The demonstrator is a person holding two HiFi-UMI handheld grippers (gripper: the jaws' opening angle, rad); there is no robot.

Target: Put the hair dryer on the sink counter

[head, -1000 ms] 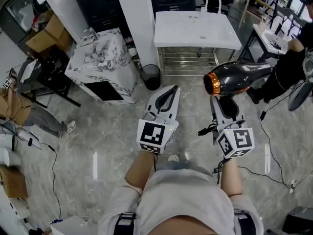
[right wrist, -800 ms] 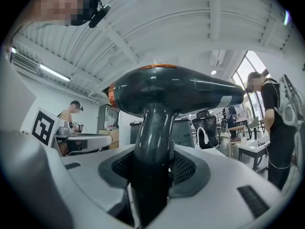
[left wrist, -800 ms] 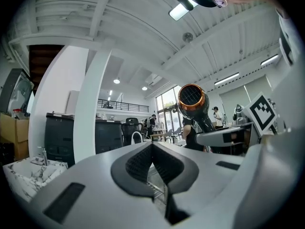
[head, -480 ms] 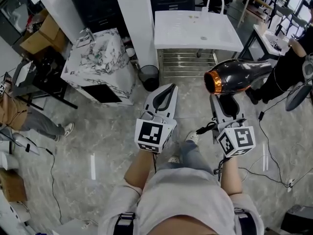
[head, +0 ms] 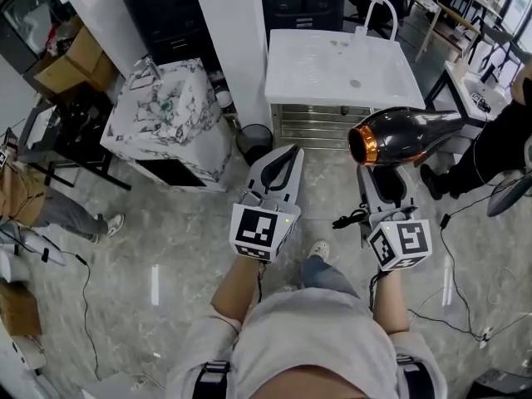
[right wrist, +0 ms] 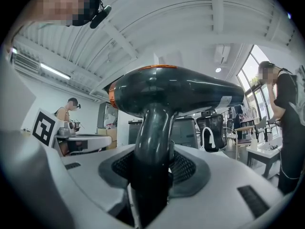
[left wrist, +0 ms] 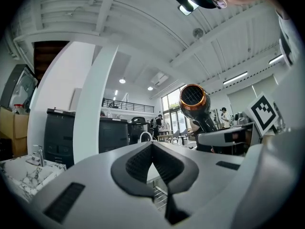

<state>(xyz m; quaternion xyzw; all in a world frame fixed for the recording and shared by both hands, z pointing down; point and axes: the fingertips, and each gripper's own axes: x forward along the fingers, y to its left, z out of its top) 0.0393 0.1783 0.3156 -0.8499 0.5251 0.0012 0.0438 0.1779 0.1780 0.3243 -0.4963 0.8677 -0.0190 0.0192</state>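
Note:
A dark grey hair dryer point(head: 407, 134) with an orange ring at its rear hangs level in the air, its handle clamped in my right gripper point(head: 384, 177). In the right gripper view the handle point(right wrist: 151, 142) stands upright between the black pads, the body point(right wrist: 181, 92) across the top. My left gripper point(head: 287, 158) is beside it to the left, shut and holding nothing; its pads meet at the tip point(left wrist: 152, 147). The white sink counter point(head: 332, 65) with a curved faucet point(head: 378, 11) stands just ahead of both grippers. The dryer point(left wrist: 193, 97) also shows in the left gripper view.
A marble-patterned sink cabinet point(head: 166, 106) stands at the left, a white pillar point(head: 229, 32) and a small dark bin point(head: 252, 140) between it and the white counter. Cables point(head: 453, 264) trail over the floor at right. People stand at the far left point(head: 25, 198) and far right point(head: 499, 131).
The person has stepped forward, so the white sink counter lies closer and more central. Both grippers and the dryer keep the same pose relative to the body.

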